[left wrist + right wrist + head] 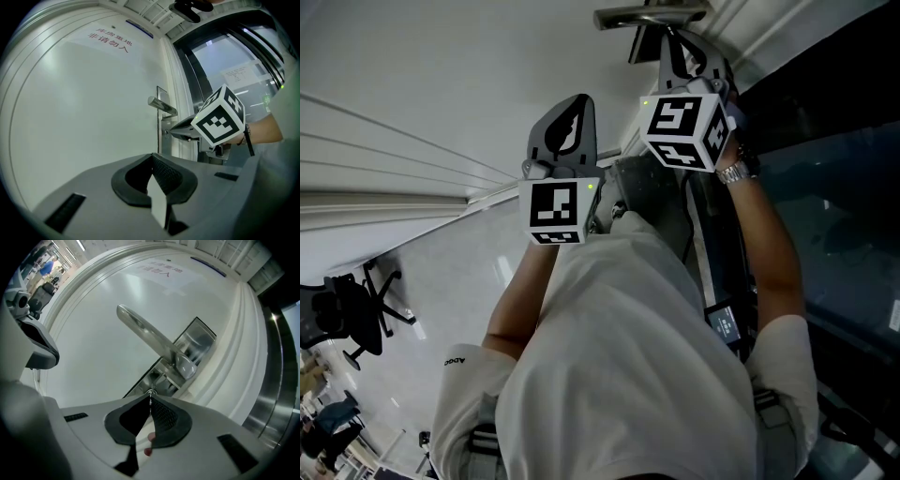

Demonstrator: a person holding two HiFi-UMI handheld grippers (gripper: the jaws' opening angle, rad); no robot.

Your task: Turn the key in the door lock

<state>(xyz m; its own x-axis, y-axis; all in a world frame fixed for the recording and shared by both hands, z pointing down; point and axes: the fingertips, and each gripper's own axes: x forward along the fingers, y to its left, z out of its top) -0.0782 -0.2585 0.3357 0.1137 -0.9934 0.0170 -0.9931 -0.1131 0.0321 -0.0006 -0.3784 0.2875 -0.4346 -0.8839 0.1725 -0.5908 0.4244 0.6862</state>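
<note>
The head camera looks steeply down past the person's shoulders toward the door (pixel 534 47). The left tongs' (pixel 151 157) camera faces the door level from farther back and takes in the right tongs (pixel 171 132). The right tongs' camera sits tilted, close against the lock plate (pixel 187 357). All three views share the handle (pixel 150 336).

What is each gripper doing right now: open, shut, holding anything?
Left gripper: shut, nothing between its jaws.
Right gripper: shut on the key in the door lock.
</note>
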